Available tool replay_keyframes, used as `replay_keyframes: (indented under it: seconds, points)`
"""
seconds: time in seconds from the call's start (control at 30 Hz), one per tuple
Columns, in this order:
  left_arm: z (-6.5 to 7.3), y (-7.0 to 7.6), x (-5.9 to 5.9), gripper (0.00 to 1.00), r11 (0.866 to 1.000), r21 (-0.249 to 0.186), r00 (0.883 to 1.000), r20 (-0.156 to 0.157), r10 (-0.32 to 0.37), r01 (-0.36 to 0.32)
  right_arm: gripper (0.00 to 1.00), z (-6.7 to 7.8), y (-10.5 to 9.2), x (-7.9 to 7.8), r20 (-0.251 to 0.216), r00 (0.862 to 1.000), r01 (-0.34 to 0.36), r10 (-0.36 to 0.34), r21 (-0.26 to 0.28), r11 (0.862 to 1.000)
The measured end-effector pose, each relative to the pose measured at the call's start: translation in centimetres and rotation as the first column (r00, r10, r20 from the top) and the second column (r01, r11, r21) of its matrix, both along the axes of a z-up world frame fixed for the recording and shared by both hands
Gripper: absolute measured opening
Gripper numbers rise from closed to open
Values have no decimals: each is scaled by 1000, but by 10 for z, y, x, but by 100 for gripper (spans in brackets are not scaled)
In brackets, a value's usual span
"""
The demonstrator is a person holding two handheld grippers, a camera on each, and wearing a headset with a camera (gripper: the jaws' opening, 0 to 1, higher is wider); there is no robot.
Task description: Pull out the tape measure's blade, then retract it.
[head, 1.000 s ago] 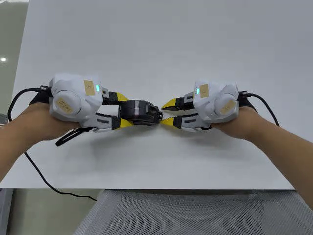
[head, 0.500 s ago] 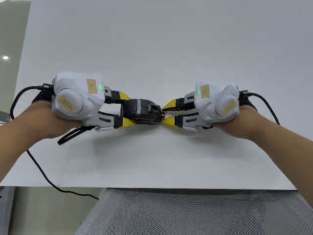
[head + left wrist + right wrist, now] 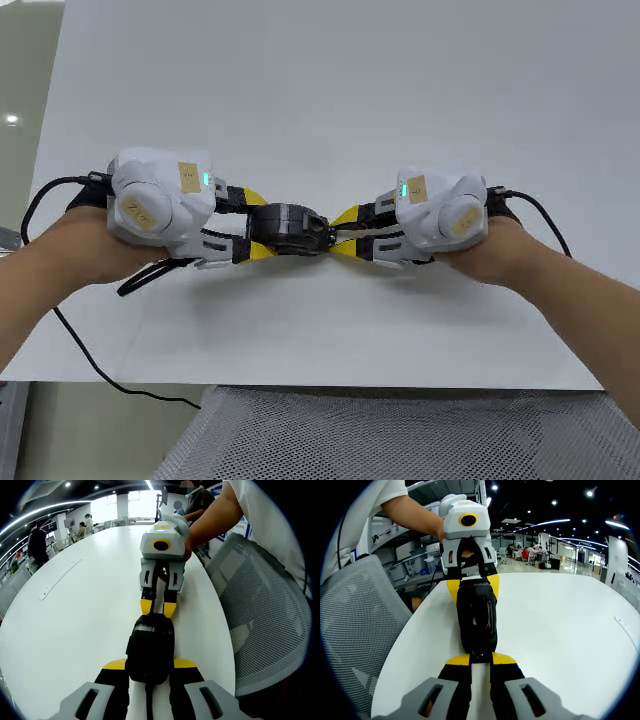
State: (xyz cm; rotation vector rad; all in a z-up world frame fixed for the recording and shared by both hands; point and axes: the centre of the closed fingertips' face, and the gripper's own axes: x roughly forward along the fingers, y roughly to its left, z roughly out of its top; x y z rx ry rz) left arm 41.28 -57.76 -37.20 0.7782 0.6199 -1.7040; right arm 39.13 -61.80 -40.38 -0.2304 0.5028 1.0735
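Note:
A black tape measure hangs just above the white table, and my left gripper is shut on its case from the left. In the left gripper view the case fills the space between my yellow-tipped jaws. My right gripper meets it from the right, and its narrow-set jaws are pinched on the blade's end at the mouth of the case. In the right gripper view the case stands straight ahead of my right gripper, with the left gripper behind it. No length of blade shows between case and jaws.
The white table stretches wide and bare beyond the grippers. Its front edge lies close below the hands, with a mesh chair back under it. A black cable trails off the left side. A thin strip lies farther along the table.
Almost nothing has changed. The left hand has rolled slightly, and both grippers stay tip to tip with the tape measure between them.

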Motion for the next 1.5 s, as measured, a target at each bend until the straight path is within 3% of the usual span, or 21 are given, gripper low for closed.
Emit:
replay_keyframes:
  seconds: [0.13, 0.43, 0.9, 1.5]
  points:
    - [0, 1, 0, 28, 1000, -2, 1000, 6, -23, 23, 10, 0, 1, -2, -2, 1000, -14, 14, -17, 1000]
    - [1, 3, 1, 27, 1000, -15, 1000, -11, -4, 4, 10, 4, -2, -3, -5, 1000, -9, 9, -19, 1000]
    - [1, 2, 1, 27, 1000, -10, 1000, -5, 0, 0, 9, 12, -20, -14, 4, 1000, -13, 13, -48, 999]
    - [0, 0, 1, 27, 1000, 3, 1000, -5, -6, 6, 9, 11, -64, -32, -4, 1000, 29, -30, -82, 996]
